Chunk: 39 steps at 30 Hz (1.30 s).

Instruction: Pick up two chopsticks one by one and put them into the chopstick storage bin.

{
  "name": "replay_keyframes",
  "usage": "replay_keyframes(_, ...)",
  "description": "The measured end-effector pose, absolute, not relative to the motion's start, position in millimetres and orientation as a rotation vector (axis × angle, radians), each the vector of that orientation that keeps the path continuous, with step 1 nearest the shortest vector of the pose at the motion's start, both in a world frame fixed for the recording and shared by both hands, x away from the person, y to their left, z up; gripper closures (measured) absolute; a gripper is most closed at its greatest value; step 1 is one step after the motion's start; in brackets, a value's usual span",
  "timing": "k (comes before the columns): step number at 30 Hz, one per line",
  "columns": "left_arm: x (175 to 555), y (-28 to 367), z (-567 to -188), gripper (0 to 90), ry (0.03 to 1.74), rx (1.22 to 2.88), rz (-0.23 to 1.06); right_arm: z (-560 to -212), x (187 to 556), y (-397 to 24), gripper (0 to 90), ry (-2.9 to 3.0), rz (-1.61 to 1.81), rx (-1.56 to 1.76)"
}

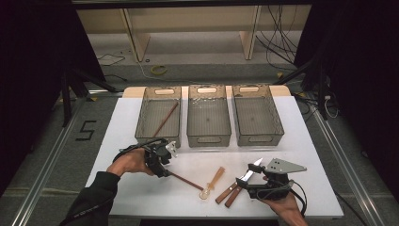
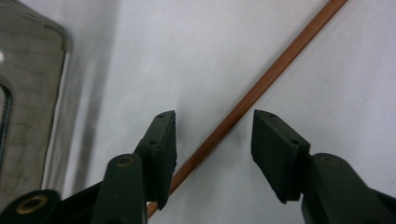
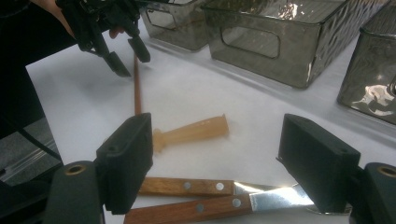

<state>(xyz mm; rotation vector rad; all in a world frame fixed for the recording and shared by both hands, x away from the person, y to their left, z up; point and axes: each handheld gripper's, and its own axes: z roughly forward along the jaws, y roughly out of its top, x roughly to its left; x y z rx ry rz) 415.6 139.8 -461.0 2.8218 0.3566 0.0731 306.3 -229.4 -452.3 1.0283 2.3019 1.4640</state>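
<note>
A brown chopstick [image 1: 186, 181] lies on the white table [image 1: 282, 122]. My left gripper [image 1: 163, 168] hangs over its left end, jaws open. In the left gripper view the chopstick [image 2: 261, 86] runs aslant between the two pads [image 2: 163, 144] without touching either. My right gripper [image 1: 247, 181] stands open low over two wooden-handled knives [image 1: 233, 192]. In the right gripper view the knives [image 3: 187, 186] lie just below the jaws of the right gripper [image 3: 219, 123], and an amber translucent spoon [image 3: 191, 132] lies beyond them. The left gripper [image 3: 122, 58] shows farther off above the chopstick [image 3: 137, 88].
Three clear grey bins stand side by side at the back of the table: left bin [image 1: 157, 140], middle bin [image 1: 208, 140], right bin [image 1: 260, 139]. A second chopstick [image 1: 165, 118] lies in the left bin. The spoon [image 1: 212, 183] rests between chopstick and knives.
</note>
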Motion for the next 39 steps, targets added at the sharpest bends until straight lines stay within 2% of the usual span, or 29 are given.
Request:
replay_keyframes(10,416.5,135.6,-466.4,58.8,0.328,2.869,0.046,-452.3,306.2,-229.2,27.0,2.305,1.465,1.027)
replay_keyframes(28,409.8,135.5,-465.2,82.4,0.233,2.929,0.028,-452.5,306.4,-229.0,27.0,2.307,1.463,1.024)
replay_keyframes(39,409.0,139.4,-457.6,84.0,0.237,2.875,0.104,-452.6,306.5,-228.8,27.0,2.308,1.461,1.025)
